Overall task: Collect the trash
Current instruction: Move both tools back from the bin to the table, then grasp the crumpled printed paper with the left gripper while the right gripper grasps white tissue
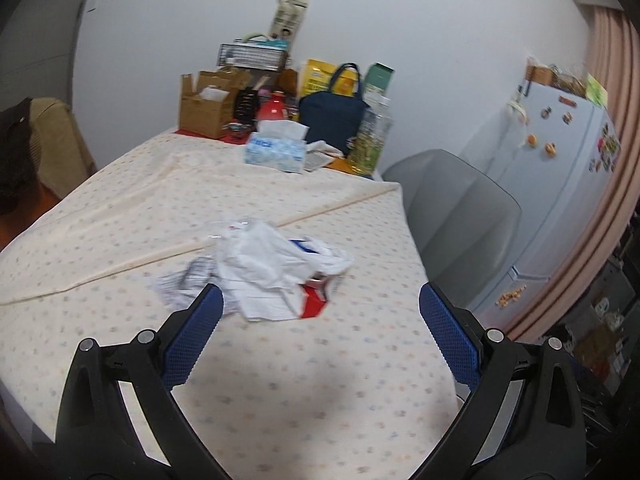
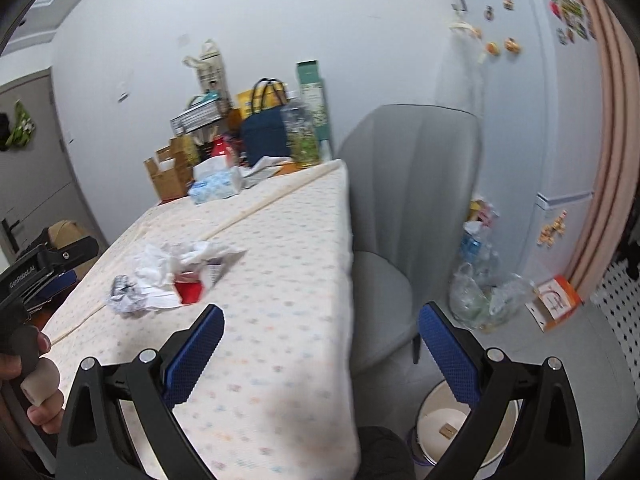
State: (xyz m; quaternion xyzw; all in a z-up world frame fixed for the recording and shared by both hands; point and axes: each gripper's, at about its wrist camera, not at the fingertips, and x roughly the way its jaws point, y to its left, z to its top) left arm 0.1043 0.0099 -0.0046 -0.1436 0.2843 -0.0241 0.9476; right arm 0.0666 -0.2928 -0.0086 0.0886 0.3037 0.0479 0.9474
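While both hand-held grippers, left (image 1: 320, 304) and right (image 2: 320, 316), stand released and empty, we note the crumpled white-paper-and-red-wrapper trash pile (image 1: 264, 272) just ahead of the left one on the dotted-cloth counter (image 1: 280, 400). Risk, we judge: loose sheets splitting, one scrap pinched, others scattering.

One text reads clearly — "GenRoboAI", white on the black body of the left gripper (image 2: 44, 276).
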